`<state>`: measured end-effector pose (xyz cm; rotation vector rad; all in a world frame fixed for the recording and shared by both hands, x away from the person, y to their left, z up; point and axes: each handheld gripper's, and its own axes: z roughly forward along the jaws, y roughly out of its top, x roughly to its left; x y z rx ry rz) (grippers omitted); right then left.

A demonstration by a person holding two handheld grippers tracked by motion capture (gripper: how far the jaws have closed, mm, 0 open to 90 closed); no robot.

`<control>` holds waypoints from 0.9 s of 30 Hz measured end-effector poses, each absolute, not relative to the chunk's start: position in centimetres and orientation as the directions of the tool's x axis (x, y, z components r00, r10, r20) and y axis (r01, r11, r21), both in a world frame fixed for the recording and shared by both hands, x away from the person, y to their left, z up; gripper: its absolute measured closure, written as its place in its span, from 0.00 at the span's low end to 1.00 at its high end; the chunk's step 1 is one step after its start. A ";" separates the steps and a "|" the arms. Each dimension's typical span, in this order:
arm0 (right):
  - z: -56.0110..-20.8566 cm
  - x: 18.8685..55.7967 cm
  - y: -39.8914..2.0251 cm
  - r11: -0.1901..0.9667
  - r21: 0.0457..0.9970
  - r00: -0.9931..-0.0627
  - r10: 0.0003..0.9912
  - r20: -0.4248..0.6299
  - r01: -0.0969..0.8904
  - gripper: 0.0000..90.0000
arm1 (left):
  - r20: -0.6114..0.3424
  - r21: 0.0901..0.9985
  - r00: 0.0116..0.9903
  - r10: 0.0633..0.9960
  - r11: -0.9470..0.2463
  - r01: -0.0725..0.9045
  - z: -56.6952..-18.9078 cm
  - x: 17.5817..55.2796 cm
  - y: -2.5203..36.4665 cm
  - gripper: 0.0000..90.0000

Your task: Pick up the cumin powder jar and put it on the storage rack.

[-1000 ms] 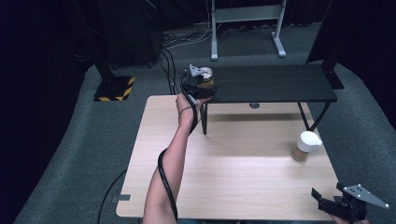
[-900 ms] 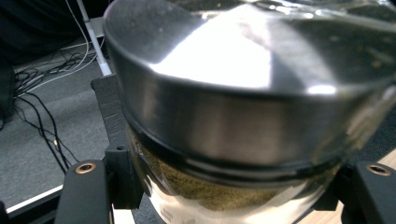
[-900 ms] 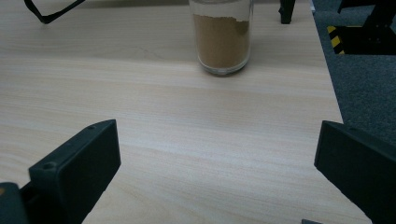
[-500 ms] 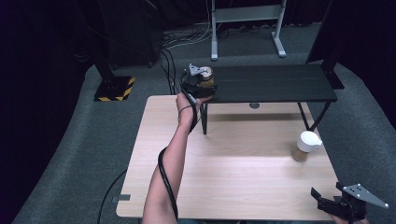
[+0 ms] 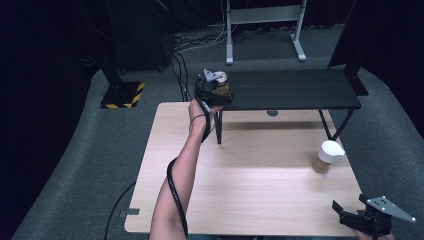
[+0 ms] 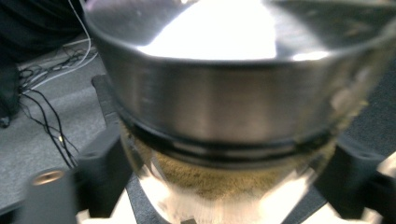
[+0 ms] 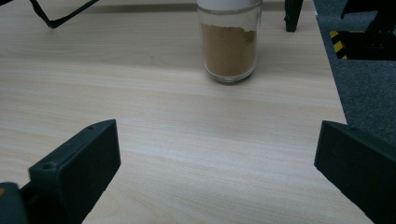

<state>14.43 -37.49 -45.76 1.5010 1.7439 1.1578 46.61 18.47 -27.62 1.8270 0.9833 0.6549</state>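
Note:
A glass jar with a metal lid and brownish powder is at the left end of the black shelf. My left gripper is around it, its jaws having just been opening. In the left gripper view the jar sits between the jaws, which lie against the glass, so my left gripper still looks shut on it. My right gripper hovers open at the wooden table's near right corner. A second jar with a white lid stands beyond it. In the right gripper view that jar is ahead of my open right gripper.
The black shelf stands on thin legs across the far part of the table. Cables and a yellow-striped stand base lie on the grey floor behind.

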 end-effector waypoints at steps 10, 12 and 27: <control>-45.6 14.3 -37.3 -0.004 0.876 -0.216 0.969 0.124 0.483 0.00 | 0.091 0.921 0.506 0.858 -0.266 0.286 -27.9 41.7 21.6 0.00; -45.7 14.2 -37.3 -0.006 0.876 -0.216 0.968 0.125 0.481 0.00 | 0.093 0.923 0.503 0.859 -0.264 0.281 -28.2 40.9 22.2 0.00; -45.8 14.3 -37.4 -0.016 0.886 -0.231 0.963 0.139 0.464 0.00 | 0.052 0.899 0.398 0.916 -0.217 0.381 -41.9 27.2 27.2 0.00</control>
